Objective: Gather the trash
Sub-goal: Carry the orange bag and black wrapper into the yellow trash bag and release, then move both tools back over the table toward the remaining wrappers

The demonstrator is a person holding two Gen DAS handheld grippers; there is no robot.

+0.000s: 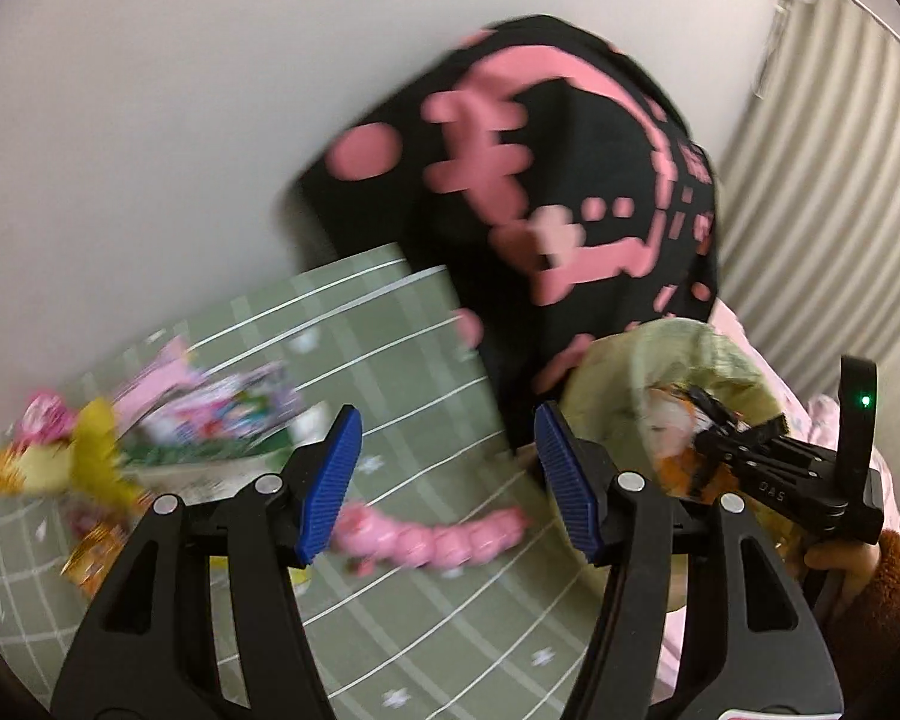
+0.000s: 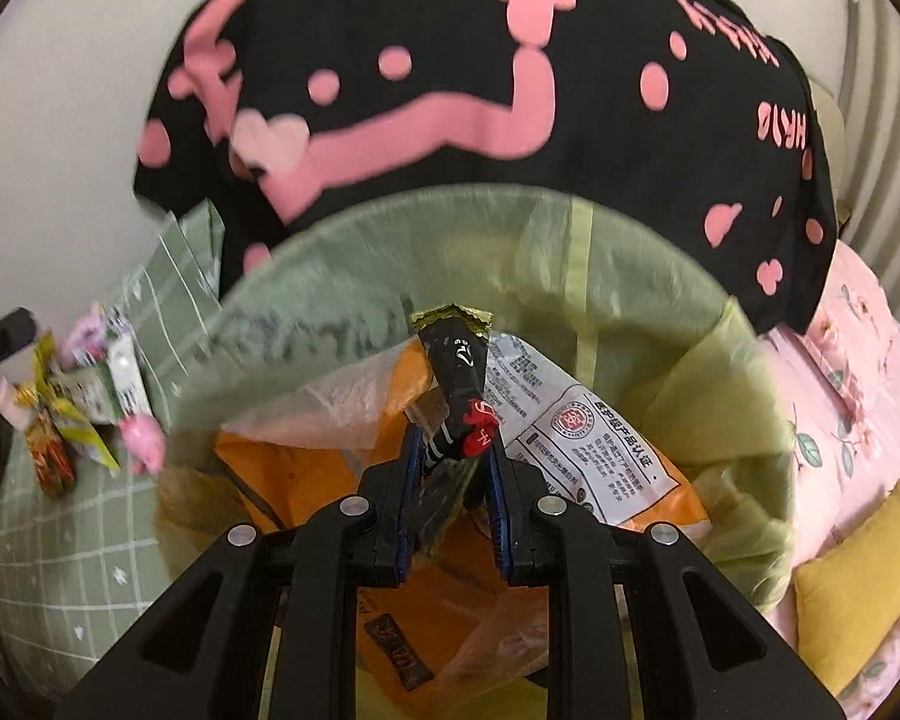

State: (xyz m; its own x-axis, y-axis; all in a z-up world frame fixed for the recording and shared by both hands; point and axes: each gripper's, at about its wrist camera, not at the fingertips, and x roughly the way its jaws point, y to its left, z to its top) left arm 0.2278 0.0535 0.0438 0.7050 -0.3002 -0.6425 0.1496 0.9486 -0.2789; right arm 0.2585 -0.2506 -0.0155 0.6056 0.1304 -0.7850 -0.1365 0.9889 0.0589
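My right gripper (image 2: 455,438) is shut on a black snack wrapper (image 2: 453,372) with a red mark, which sticks up between the blue pads. It hangs over the mouth of a bin with a pale green liner (image 2: 342,252), where orange and white packaging (image 2: 576,438) lies inside. In the left wrist view the same bin (image 1: 678,348) sits at the right, with the right gripper (image 1: 708,402) above it. My left gripper (image 1: 447,420) is open with nothing between its fingers, over the green checked tablecloth (image 1: 390,630). A blurred pile of colourful wrappers (image 1: 210,414) lies ahead to its left.
A pink segmented toy (image 1: 438,540) lies on the cloth under the left gripper. A black garment with pink print (image 1: 570,180) hangs behind the bin. Pink floral bedding (image 2: 858,372) and a yellow pillow (image 2: 858,588) lie right of the bin. A hand (image 1: 840,564) holds the right gripper.
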